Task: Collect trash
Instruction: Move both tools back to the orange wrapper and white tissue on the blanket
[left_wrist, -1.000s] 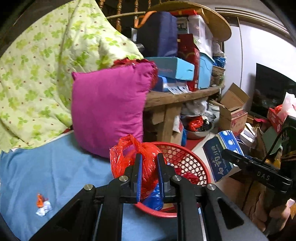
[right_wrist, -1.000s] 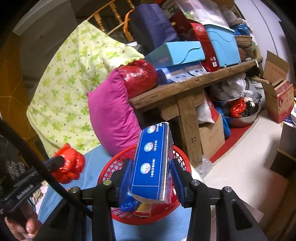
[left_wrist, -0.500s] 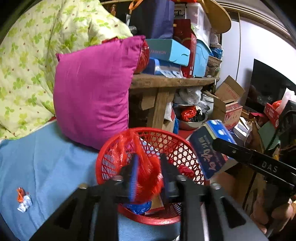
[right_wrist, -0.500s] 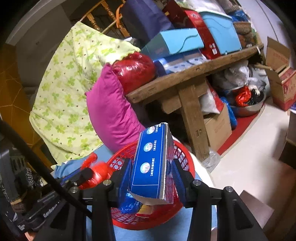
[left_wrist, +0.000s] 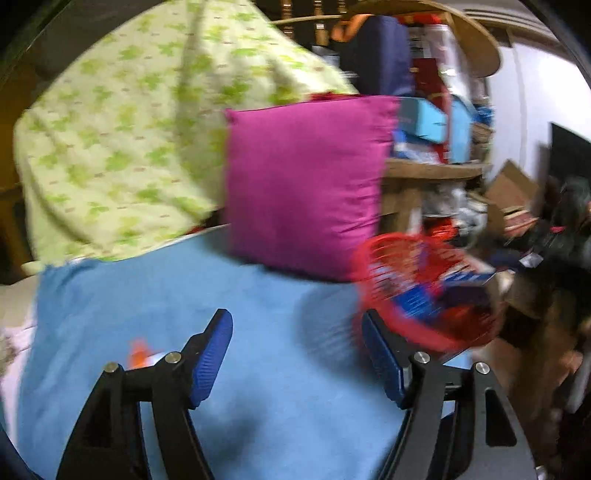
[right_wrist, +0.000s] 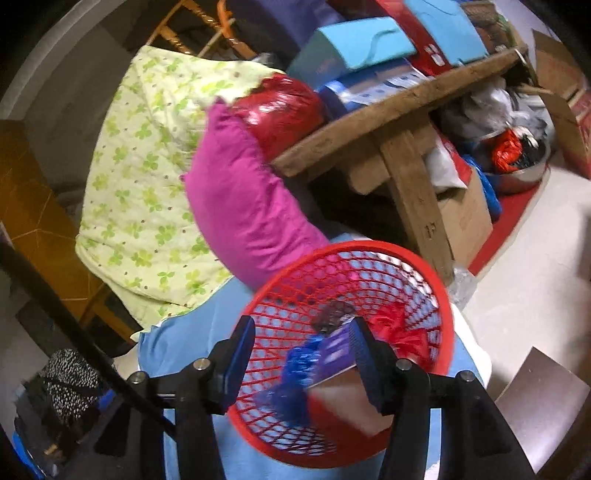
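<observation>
Wrapper (left_wrist: 142, 352) on blue cloth (left_wrist: 258, 306) just left of empty, just-opened left tongs (left_wrist: 297, 356); right tongs (right_wrist: 301, 360) likewise, over red basket (right_wrist: 441, 306).

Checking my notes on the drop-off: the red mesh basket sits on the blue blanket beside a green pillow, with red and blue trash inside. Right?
Not quite: the pillow beside the red mesh basket is magenta, not green; the green-patterned thing behind it is a quilt. The right wrist view shows this. The basket does sit on the blue blanket, with red and blue trash inside.

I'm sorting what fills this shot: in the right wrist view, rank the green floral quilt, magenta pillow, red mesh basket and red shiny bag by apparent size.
1. Green floral quilt
2. Red mesh basket, enlarged by nearness, so unsure against the pillow
3. Magenta pillow
4. Red shiny bag
</observation>
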